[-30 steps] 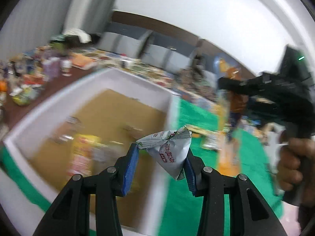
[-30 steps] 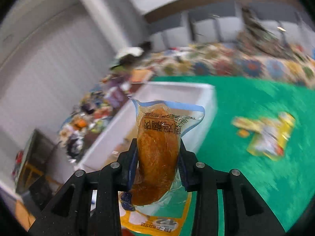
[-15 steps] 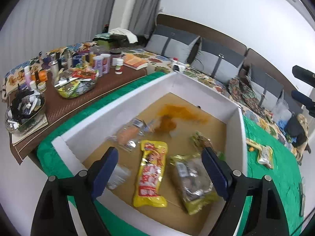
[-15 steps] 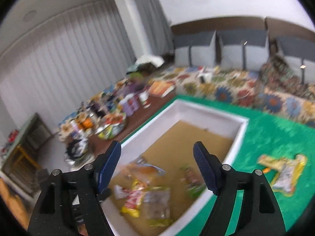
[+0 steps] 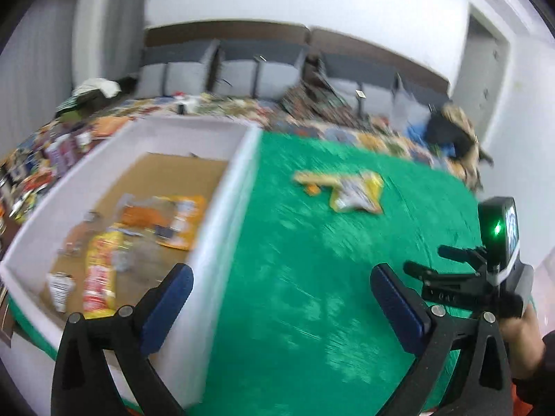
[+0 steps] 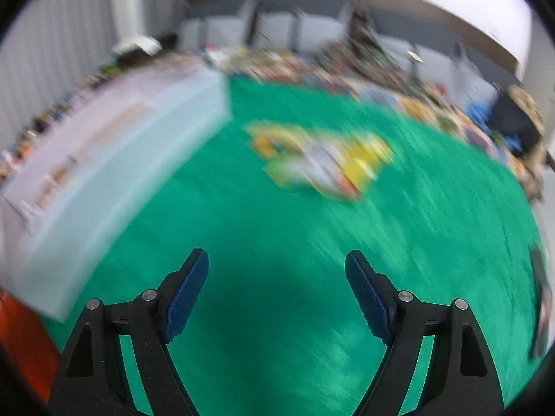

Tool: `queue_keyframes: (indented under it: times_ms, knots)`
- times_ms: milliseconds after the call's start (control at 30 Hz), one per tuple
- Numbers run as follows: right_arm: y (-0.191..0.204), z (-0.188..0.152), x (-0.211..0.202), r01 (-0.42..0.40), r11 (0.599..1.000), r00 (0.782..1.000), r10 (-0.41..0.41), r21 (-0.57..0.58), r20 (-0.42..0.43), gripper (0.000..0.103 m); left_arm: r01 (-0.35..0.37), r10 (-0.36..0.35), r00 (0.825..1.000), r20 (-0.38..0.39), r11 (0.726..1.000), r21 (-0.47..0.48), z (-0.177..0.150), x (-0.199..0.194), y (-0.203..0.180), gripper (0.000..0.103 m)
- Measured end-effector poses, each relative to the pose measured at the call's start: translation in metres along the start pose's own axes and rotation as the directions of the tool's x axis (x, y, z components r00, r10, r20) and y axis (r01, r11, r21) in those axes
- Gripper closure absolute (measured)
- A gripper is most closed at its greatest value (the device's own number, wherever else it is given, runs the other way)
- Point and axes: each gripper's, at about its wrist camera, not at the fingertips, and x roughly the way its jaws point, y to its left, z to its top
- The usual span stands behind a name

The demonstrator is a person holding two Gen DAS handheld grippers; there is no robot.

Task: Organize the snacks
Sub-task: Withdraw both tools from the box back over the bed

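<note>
While both views are smeared by motion, the main edges can be read. The left gripper (image 5: pixel 281 277) has its jaws very wide and opening, with nothing between the blue pads (image 5: pixel 166 308); only green cloth (image 5: pixel 295 270) shows in the gap. Its left finger stands over the near right wall of the white box (image 5: pixel 222 222), whose rim runs away from the tool toward the far sofa (image 5: pixel 242 69). Inside the box, to the left of this gripper, lie several snack packs (image 5: pixel 100 270), one yellow and red, and one orange pack (image 5: pixel 173 222) farther in.

The right gripper (image 6: pixel 277 267) is wide too, its jaws opening and empty, above bare green cloth. Ahead of it, a little to the right, lies a loose yellow snack bag (image 6: pixel 322 159), well apart from the fingers, with open cloth all around. The box corner stands to the front left of this tool. In the left view the same bag lies ahead, and the right gripper appears at the right edge, held in a hand (image 5: pixel 520 332).
</note>
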Motion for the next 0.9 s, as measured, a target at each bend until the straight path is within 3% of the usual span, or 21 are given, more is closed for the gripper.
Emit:
queue_keyframes:
  times_ms: [133, 300, 500, 633, 900]
  knots:
    - [-0.054, -0.052, 0.004, 0.079, 0.995, 0.995, -0.075, 0.058, -0.063, 0.019, 0.003, 0.002, 0.997, -0.08, 0.998, 0.057, -0.011, 0.031, -0.045, 0.002]
    - [-0.088, -0.079, -0.005, 0.107, 0.988, 0.993, -0.101, 0.109, -0.061, 0.019, -0.02, 0.034, 0.991, -0.126, 0.993, 0.116, -0.023, 0.055, -0.078, 0.002]
    - [-0.104, -0.084, -0.002, 0.095, 0.985, 0.995, -0.091, 0.145, -0.03, 0.019, -0.033, 0.054, 0.986, -0.157, 0.991, 0.132, -0.03, 0.08, -0.092, 0.002]
    - [-0.108, -0.085, 0.008, 0.091, 0.984, 0.996, -0.088, 0.152, -0.025, 0.019, -0.016, 0.038, 0.975, -0.217, 0.995, 0.102, -0.041, 0.114, -0.091, 0.002]
    - [-0.122, -0.089, 0.026, 0.092, 0.979, 0.996, -0.09, 0.18, -0.022, 0.018, -0.037, 0.062, 0.968, -0.243, 0.994, 0.106, -0.052, 0.168, -0.087, 0.002]
